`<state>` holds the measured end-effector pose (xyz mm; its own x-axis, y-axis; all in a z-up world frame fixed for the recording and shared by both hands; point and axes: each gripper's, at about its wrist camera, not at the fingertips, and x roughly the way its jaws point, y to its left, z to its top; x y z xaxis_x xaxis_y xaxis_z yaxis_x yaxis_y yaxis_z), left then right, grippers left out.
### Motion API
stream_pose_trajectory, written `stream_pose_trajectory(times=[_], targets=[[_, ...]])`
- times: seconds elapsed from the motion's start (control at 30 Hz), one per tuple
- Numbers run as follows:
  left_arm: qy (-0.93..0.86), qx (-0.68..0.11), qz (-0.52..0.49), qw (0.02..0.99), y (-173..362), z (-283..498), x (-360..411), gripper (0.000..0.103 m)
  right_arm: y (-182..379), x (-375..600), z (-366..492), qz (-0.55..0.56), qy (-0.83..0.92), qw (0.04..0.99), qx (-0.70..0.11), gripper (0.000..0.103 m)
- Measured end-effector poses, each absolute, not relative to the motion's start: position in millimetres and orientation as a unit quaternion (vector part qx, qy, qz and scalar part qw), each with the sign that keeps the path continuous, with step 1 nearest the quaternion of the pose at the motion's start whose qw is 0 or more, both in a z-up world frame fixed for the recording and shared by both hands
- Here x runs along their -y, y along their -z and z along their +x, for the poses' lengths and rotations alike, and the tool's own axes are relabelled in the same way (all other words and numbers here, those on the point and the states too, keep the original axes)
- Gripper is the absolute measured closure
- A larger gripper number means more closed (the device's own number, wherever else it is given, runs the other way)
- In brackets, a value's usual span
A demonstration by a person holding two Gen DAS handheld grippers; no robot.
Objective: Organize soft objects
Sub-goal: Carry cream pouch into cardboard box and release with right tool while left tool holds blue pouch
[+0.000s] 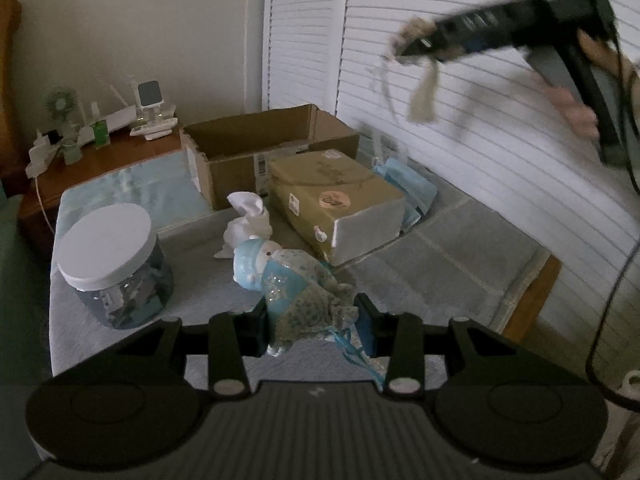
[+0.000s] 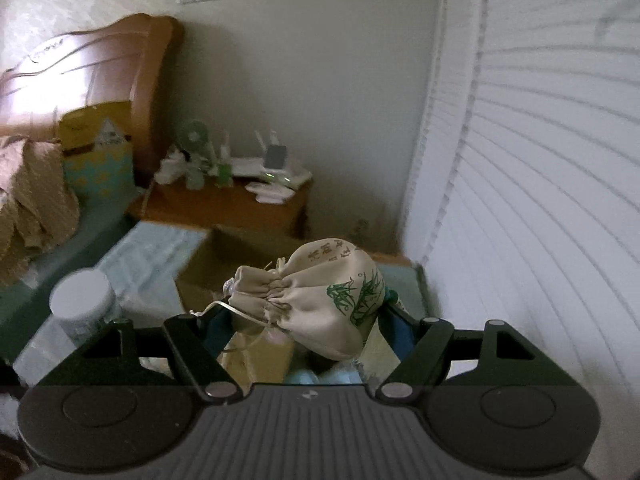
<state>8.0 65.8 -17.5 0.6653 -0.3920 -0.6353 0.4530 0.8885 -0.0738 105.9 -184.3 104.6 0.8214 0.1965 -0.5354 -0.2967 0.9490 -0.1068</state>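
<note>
My left tongs [image 1: 310, 326] are clamped on a soft doll [image 1: 280, 276] in a pale blue hat and speckled blue-green dress; the pads press its skirt from both sides, and its head points away from me, over the grey padded surface [image 1: 440, 268]. Thin blue ribbons trail from the skirt past the right pad. Just beyond the doll's head lies a small white cloth figure [image 1: 248, 220], touching or nearly touching the hat; I cannot tell which.

My right tongs [image 2: 304, 320] grip a beige drawstring pouch [image 2: 320, 304] printed with green bamboo leaves and dark characters. Its gathered neck points to the left of that view, and the cord loops over the left pad. From the left wrist view the same tongs [image 1: 404, 46] hang high against the white slatted shutters [image 1: 480, 152], blurred, with the cords dangling below them and a hand [image 1: 576, 110] on the handle.

To the left on the surface stands a clear jar [image 1: 116, 272] with a white lid. Behind the cloth figure lies a closed tan box [image 1: 340, 200] with stickers, tilted, and behind that an open cardboard box [image 1: 256, 148]. Blue face masks [image 1: 408, 188] are tucked beside the tan box, near the shutters. A wooden nightstand [image 1: 80, 172] in the corner carries small gadgets and a little fan. In the right wrist view a wooden headboard [image 2: 88, 72] and a rumpled blanket [image 2: 32, 200] show at the far left.
</note>
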Motion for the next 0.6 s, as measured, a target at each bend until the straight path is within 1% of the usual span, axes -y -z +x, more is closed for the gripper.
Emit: stream_pose_trajectory(times=[0.13, 0.3, 0.43, 0.6], targets=[[0.225, -0.337, 0.037, 0.913, 18.3, 7.9, -72.1, 0.063, -121.2, 163.5, 138.2, -0.093, -0.152, 0.948, -0.265, 0.023], [0.211, -0.338, 0.027, 0.917, 20.2, 11.9, -80.2, 0.063, -126.4, 138.2, 184.4, -0.095, -0.17, 0.941, -0.275, 0.023], [0.2, -0.341, 0.022, 0.918, 21.1, 16.5, -85.4, 0.063, -121.5, 119.2, 222.1, -0.093, -0.18, 0.936, -0.287, 0.023], [0.188, -0.344, 0.016, 0.92, 22.4, 23.5, -90.7, 0.063, -100.6, 104.7, 262.3, -0.091, -0.179, 0.927, -0.318, 0.023]])
